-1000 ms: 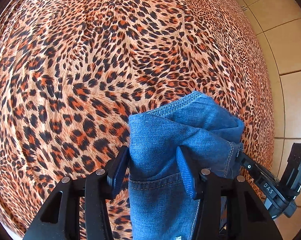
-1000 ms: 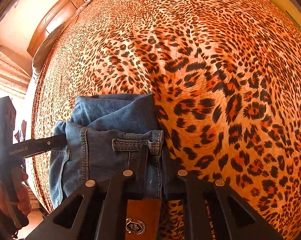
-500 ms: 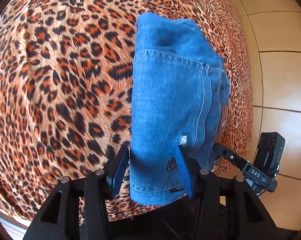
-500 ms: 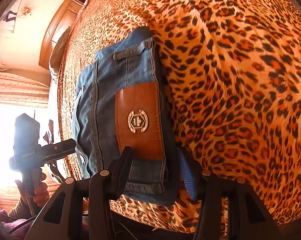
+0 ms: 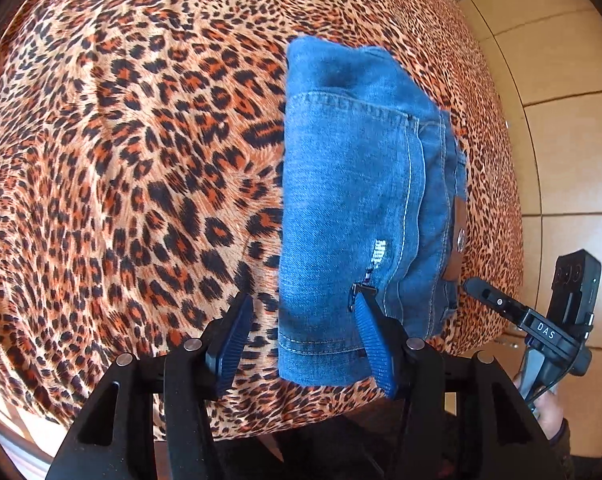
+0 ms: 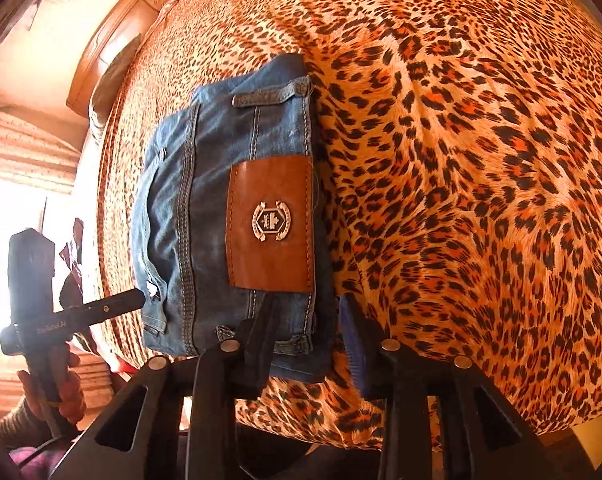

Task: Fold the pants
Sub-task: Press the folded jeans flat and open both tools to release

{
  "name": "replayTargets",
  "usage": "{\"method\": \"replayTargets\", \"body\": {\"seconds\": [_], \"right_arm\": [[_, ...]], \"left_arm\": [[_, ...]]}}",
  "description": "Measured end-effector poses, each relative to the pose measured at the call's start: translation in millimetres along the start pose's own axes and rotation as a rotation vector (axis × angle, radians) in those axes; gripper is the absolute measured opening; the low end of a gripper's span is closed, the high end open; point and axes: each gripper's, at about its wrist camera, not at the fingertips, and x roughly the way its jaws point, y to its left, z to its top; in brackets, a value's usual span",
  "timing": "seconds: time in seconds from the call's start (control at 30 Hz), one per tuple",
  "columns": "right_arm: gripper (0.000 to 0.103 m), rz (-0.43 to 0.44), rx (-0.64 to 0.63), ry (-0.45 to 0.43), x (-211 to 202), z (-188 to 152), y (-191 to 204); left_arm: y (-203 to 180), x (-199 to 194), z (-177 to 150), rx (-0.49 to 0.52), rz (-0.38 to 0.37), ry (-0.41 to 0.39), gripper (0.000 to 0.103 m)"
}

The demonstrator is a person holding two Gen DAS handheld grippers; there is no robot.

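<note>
The blue jeans (image 5: 349, 200) lie folded into a compact packet on the leopard-print bedspread (image 5: 141, 160), close to its near edge. A brown leather patch (image 6: 271, 224) faces up at the waistband. My left gripper (image 5: 303, 344) straddles the packet's near corner with its jaws opening. One pad (image 5: 233, 344) hangs over bare bedspread and the other (image 5: 373, 344) over denim. My right gripper (image 6: 307, 340) straddles the waistband edge of the jeans (image 6: 205, 200) below the patch. Its jaws are opening too, and no pad presses the cloth.
Beige tiled floor (image 5: 573, 140) runs along the bed's right side. A wooden headboard (image 6: 113, 40) and a pillow (image 6: 113, 76) stand at the far end. A person's hand (image 6: 67, 396) holds the left gripper's handle. The right gripper's finger (image 5: 497, 302) reaches the packet from the right.
The jeans were folded over and laid flat on the bed. Both grippers drew back toward the near edge. The right jaws went from shut on the waistband to open, and the left jaws widened.
</note>
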Motion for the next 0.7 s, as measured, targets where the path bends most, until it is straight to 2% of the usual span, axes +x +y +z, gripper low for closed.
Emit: {"method": "replayTargets", "body": {"seconds": [0.03,0.13,0.23,0.33,0.43,0.5,0.53,0.57,0.6,0.63,0.7], "right_arm": [[0.053,0.019,0.036,-0.012,-2,5,-6],[0.054,0.085,0.124,-0.037,0,25,-21],[0.054,0.139,0.164,-0.057,10,44,-28],[0.054,0.199,0.171,-0.032,29,56,-24],[0.055,0.29,0.169,0.006,50,57,-12],[0.063,0.32,0.14,-0.009,48,52,-5],[0.065,0.32,0.122,-0.01,49,52,-3],[0.064,0.276,0.101,-0.001,52,50,0],[0.058,0.224,0.072,0.01,55,51,3],[0.05,0.186,0.034,0.005,55,52,10],[0.045,0.089,-0.064,0.0,55,52,32]], "left_arm": [[6,-2,5,-0.035,-0.024,-0.006,0.056],[23,-2,16,-0.129,-0.078,0.017,0.061],[23,4,31,-0.145,-0.091,0.025,0.061],[14,14,41,-0.138,-0.112,0.026,0.062],[15,31,45,-0.168,-0.185,0.082,0.069],[14,37,45,-0.187,-0.211,0.085,0.075],[13,38,45,-0.186,-0.219,0.076,0.078],[11,38,44,-0.183,-0.212,0.075,0.078],[7,42,48,-0.173,-0.195,0.075,0.077],[1,42,49,-0.156,-0.172,0.072,0.074],[-21,52,58,-0.097,-0.099,0.068,0.065]]}}
